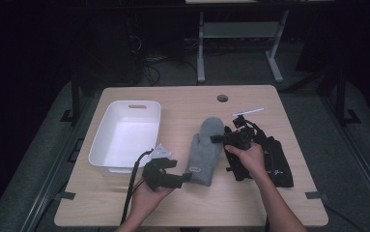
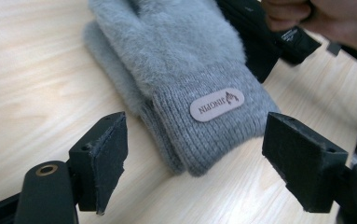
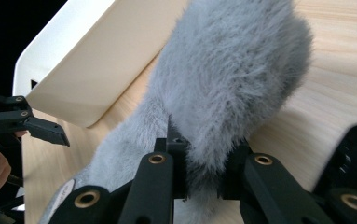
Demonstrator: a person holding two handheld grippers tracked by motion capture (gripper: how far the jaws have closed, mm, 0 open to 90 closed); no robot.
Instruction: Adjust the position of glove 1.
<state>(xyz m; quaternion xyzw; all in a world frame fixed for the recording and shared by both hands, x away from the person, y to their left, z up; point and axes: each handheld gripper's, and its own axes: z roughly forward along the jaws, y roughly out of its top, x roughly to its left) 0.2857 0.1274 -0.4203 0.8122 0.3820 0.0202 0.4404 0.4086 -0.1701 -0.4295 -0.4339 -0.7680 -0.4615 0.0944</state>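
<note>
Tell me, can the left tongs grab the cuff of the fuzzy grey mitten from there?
Probably yes. The left tongs stand open right in front of the grey mitten, with bare table between. The right tongs already pinch its fur further up.

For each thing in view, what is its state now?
Grey fluffy mitten: flat on the table, pinched at one edge.
Right tool: shut on the mitten.
Left tool: open, at the mitten's cuff.
White bin: upright, empty.
Black gloves: lying on the table.
</note>
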